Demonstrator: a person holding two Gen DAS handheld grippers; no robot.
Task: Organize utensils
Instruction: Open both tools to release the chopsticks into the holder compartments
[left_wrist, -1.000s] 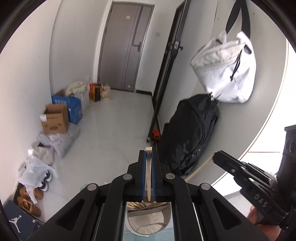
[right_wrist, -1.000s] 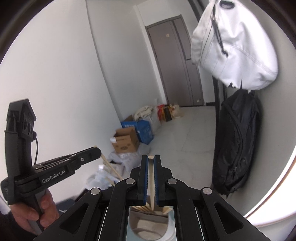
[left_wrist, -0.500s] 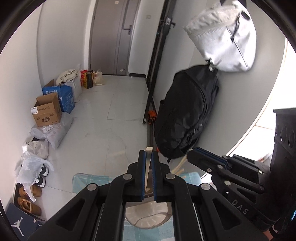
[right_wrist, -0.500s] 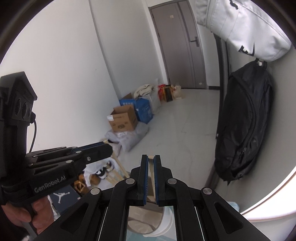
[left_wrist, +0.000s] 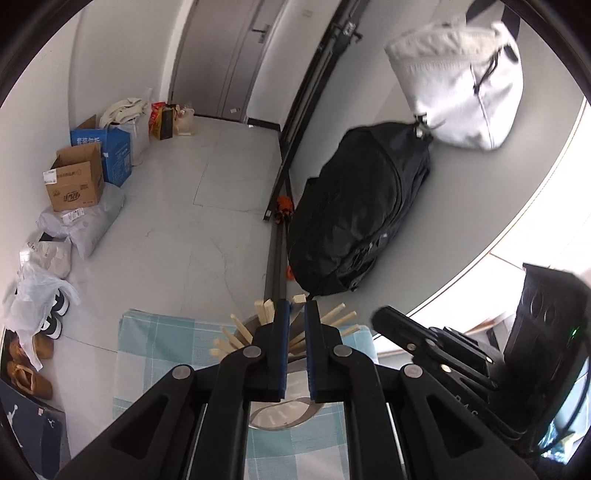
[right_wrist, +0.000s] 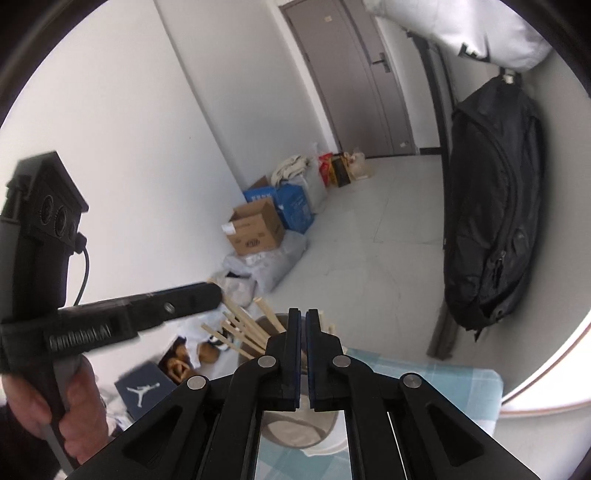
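Left claw (left_wrist: 294, 314) opened; "GenRobot.AI" blurred.

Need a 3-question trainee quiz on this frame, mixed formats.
1. True or false: the chopsticks stand in a cup on a red cloth.
2. What hangs above the black backpack? A white bag; B umbrella; C coat.
3. Fill in: the left gripper hovers over the ___.
Key: 1 false, the cloth is blue-checked; 2 A; 3 chopsticks.
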